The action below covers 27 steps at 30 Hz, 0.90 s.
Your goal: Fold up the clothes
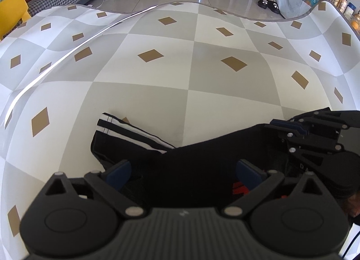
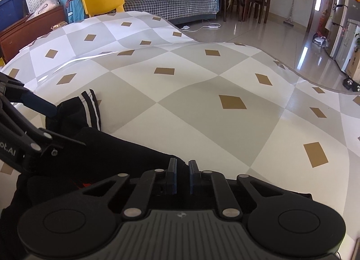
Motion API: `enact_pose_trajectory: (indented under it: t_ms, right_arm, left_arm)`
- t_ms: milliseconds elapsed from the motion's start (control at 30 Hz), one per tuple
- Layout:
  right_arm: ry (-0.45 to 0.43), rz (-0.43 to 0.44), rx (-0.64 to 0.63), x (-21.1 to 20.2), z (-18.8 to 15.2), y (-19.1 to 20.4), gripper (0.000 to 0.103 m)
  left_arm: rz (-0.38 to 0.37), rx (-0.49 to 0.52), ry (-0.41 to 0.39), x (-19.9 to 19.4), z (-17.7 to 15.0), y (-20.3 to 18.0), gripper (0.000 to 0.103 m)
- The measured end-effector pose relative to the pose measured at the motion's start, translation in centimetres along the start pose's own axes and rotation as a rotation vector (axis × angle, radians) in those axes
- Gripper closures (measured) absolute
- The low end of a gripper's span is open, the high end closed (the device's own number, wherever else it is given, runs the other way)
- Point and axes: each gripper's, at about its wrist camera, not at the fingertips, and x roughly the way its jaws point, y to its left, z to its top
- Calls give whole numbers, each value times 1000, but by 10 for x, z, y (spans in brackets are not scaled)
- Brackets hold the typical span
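Left jaws apart, right jaws pinching black garment (image 2: 126, 154); "ot.AI" lettering (image 2: 7, 151).

Garment (image 1: 180, 158) on table (image 1: 157, 93)

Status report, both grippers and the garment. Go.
Left gripper open, fingers astride the black garment. Right gripper shut on the garment's edge. Striped cuff lies flat on the checkered tablecloth. Nothing in the way.
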Motion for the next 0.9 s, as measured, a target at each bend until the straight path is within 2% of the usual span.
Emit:
enact_pose_trajectory:
  t_ms: [100, 233, 500, 533, 667, 833, 900]
  right_arm:
    - [-44, -2, -9, -17, 4, 4, 93]
    - [-99, -9, -51, -44, 2, 15, 93]
    - [-172, -23, -209, -102, -21, 58, 93]
    - [-171, -21, -226, -107, -26, 64, 93]
    - [-122, -10, -294, -112, -52, 82, 93]
    - [-13, 7, -390, -101, -83, 94, 93]
    - [19, 17, -395, -97, -89, 94, 93]
  left_arm:
    - [25, -39, -34, -10, -9, 5, 3]
    - [13, -161, -85, -22, -11, 25, 3]
    - [50, -170, -186, -34, -9, 26, 0]
    - [53, -170, -196, -35, -9, 26, 0]
    - [38, -130, -139, -20, -22, 13, 0]
    - [111, -37, -70, 1, -44, -3, 0]
    - [116, -28, -61, 4, -50, -4, 0]
